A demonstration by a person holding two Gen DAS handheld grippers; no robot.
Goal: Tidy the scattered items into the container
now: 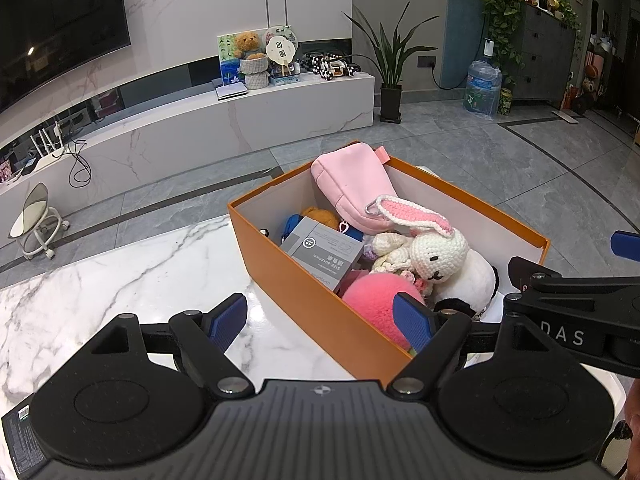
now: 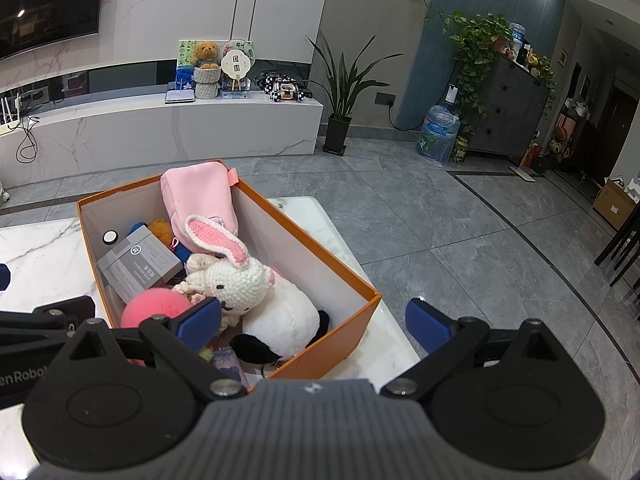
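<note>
Jaws on the left gripper (image 1: pixel 326 320) and right gripper (image 2: pixel 314 322) gape empty, the orange box (image 1: pixel 320 300) looks full, and only a dark packet (image 1: pixel 20 436) at the marble surface (image 1: pixel 120 280) edge seems left.

Left gripper (image 1: pixel 324 318): black linkage arms, silver pivot screws, blue finger pads (image 1: pixel 230 316), ribbed grey housing. Right gripper (image 2: pixel 314 322): identical build.

A marble table (image 1: pixel 120 280) fills the foreground, grey tiled floor (image 2: pixel 460 240) beyond it. Against the wall runs a low marble console (image 1: pixel 248 120) with a teddy bear (image 1: pixel 247 46), two round fans (image 2: pixel 236 60) and a laptop (image 1: pixel 231 91) on top — a TV (image 1: pixel 60 20) hangs above. A potted plant (image 2: pixel 340 92) stands beside the console, a water jug (image 2: pixel 438 132) nearby, a white stool (image 1: pixel 36 220) on the floor.
</note>
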